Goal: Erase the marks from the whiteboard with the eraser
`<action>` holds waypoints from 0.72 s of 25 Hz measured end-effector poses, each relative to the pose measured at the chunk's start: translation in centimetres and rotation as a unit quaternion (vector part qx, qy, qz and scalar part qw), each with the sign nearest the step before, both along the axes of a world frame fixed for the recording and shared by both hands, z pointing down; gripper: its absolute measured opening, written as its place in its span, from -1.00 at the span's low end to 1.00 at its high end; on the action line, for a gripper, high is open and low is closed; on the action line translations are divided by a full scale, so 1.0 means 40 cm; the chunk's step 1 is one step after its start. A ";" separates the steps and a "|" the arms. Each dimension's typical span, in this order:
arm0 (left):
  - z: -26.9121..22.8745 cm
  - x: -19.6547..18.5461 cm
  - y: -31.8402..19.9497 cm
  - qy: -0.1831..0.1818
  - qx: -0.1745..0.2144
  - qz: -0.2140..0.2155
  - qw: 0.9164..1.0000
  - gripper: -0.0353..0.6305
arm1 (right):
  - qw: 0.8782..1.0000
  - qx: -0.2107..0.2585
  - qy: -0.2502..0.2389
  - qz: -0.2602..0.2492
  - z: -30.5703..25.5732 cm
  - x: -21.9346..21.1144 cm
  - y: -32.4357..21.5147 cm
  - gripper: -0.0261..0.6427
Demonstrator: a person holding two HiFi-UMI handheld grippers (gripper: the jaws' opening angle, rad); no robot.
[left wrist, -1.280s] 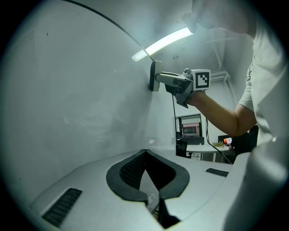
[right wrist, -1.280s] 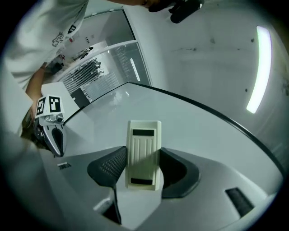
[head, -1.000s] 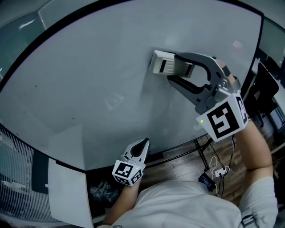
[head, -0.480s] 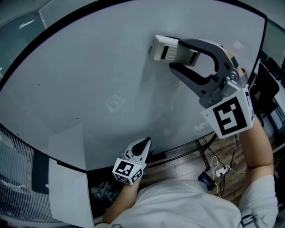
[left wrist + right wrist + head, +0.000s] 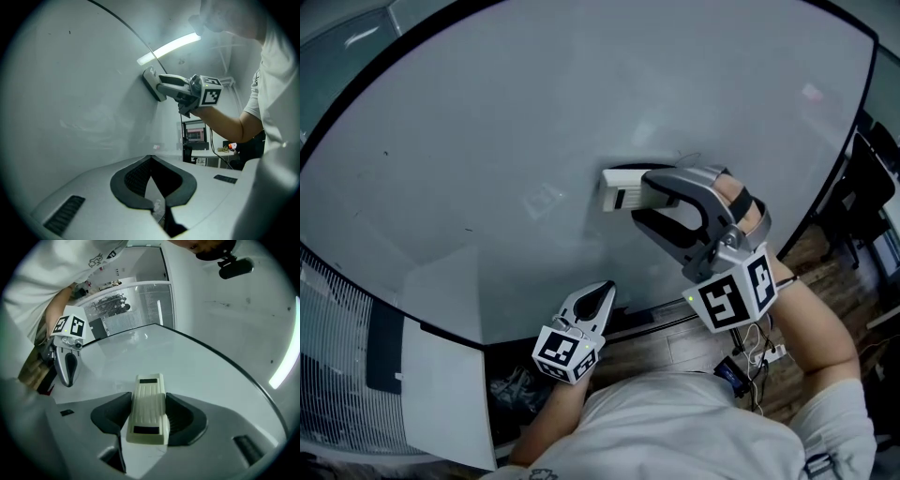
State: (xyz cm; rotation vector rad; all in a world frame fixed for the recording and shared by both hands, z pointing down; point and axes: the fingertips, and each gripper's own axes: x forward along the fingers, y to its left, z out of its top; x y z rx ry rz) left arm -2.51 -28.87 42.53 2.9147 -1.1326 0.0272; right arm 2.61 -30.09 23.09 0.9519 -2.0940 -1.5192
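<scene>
While at whiteboard (image 5: 487,141), right claw (image 5: 645,199) outstretched

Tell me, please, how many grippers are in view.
2. The left gripper hangs shut and empty near the whiteboard's lower edge; the right gripper holds the eraser against it.

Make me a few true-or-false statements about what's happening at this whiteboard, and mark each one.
1. The right gripper is clamped on the eraser. True.
2. The eraser is held well clear of the whiteboard. False: the left gripper view shows it lying flat against the board.
3. The left gripper grips a marker pen. False: its jaws are together with nothing between them.
4. In the head view the left gripper sits lower than the right gripper, near the board's bottom edge. True.
</scene>
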 end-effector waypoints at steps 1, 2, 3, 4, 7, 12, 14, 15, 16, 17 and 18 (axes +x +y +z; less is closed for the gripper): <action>-0.016 0.003 -0.008 -0.001 0.000 -0.002 1.000 -0.87 | 1.000 -0.009 0.003 -0.003 0.016 -0.001 -0.007 -0.21; -0.037 0.009 -0.019 -0.002 -0.001 -0.005 1.000 -0.87 | 1.000 -0.020 0.005 -0.006 0.027 0.000 -0.016 -0.21; -0.059 0.014 -0.030 -0.003 -0.001 -0.008 1.000 -0.87 | 0.999 -0.032 0.006 -0.010 0.037 0.001 -0.026 -0.21; -0.078 0.016 -0.038 -0.003 -0.001 -0.011 1.000 -0.87 | 0.999 -0.044 0.007 -0.015 0.050 0.000 -0.033 -0.21; -0.077 -0.009 -0.034 -0.001 0.001 -0.022 1.000 -0.87 | 0.997 -0.068 0.019 -0.027 0.146 -0.038 -0.024 -0.21; -0.049 -0.059 -0.024 0.005 0.006 -0.033 0.999 -0.87 | 0.994 -0.083 0.067 -0.031 0.294 -0.104 -0.007 -0.21; -0.056 -0.065 -0.023 0.006 0.008 -0.035 0.999 -0.87 | 0.993 -0.083 0.073 -0.030 0.288 -0.103 -0.005 -0.21; -0.058 -0.068 -0.024 0.006 0.009 -0.036 0.999 -0.87 | 0.994 -0.080 0.075 -0.031 0.276 -0.104 -0.003 -0.21; -0.058 -0.072 -0.025 0.006 0.009 -0.037 0.999 -0.87 | 0.994 -0.072 0.077 -0.031 0.257 -0.107 -0.002 -0.21; -0.057 -0.075 -0.027 0.005 0.009 -0.038 0.999 -0.87 | 0.995 -0.063 0.077 -0.030 0.232 -0.110 -0.001 -0.21; -0.055 -0.078 -0.030 0.005 0.008 -0.038 0.999 -0.87 | 0.995 -0.053 0.074 -0.030 0.201 -0.114 0.000 -0.21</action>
